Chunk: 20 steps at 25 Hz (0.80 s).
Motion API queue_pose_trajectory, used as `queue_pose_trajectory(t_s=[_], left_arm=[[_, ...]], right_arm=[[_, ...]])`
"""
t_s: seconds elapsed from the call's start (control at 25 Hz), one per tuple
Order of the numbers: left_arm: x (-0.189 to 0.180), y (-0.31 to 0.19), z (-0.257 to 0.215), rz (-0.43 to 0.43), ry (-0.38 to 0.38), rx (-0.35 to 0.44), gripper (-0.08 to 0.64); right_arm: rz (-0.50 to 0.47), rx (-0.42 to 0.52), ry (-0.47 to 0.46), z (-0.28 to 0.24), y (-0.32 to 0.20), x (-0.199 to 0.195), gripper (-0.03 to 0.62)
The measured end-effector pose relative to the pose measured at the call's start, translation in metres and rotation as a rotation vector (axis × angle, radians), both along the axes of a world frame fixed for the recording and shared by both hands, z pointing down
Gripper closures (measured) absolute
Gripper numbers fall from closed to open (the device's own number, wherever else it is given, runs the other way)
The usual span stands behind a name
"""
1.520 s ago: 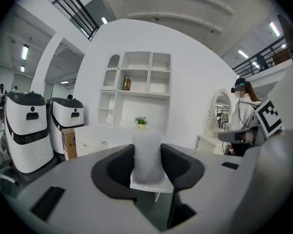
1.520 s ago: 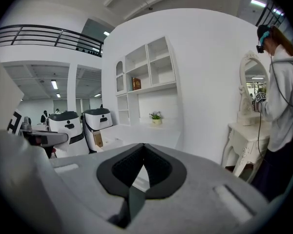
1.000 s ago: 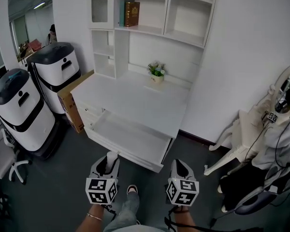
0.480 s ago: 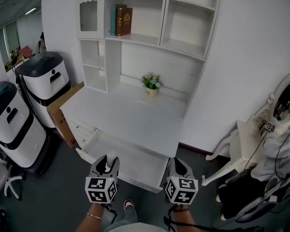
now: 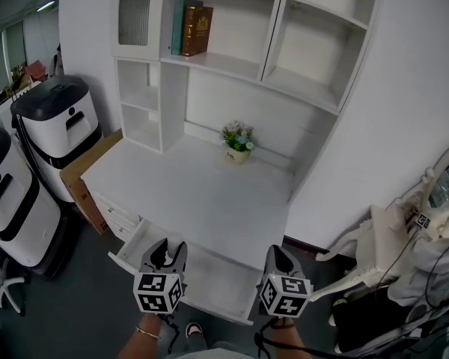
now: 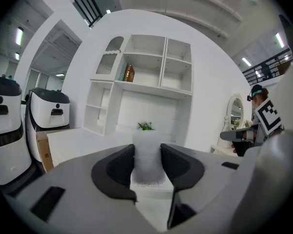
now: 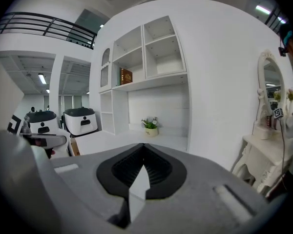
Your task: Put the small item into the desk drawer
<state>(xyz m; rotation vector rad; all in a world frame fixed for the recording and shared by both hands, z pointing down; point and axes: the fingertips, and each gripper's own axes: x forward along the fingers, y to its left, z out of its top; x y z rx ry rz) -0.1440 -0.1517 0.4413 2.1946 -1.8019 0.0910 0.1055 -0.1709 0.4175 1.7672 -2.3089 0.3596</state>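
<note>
Left gripper (image 5: 167, 248), 7 o'clock in my head view: jaws clamped on the small frosted white cylindrical item (image 6: 147, 161), which shows against the left end of the open white desk drawer (image 5: 218, 281) at 6 o'clock. White desk surface (image 5: 202, 193) lies beyond, toward 12. Right gripper (image 5: 280, 257), 5 o'clock: jaws pressed together, nothing between them.

Frosted white small item (image 6: 147, 162) upright between left fingers (image 6: 118, 167); desk drawer (image 5: 213, 284) open.
</note>
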Motion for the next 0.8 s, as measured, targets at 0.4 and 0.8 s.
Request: queue_pose_trajectory(t_s=[0.4, 0.8], left_arm=[[0.009, -0.042, 0.019, -0.014, -0.027, -0.074, 0.398], [0.002, -0.047, 0.026, -0.042, -0.028, -0.097, 0.399]], right_arm=[[-0.028, -0.058, -0.027, 0.019, -0.059, 0.007, 0.588], [-0.053, -0.084, -0.028, 0.027, -0.073, 0.002, 0.588]])
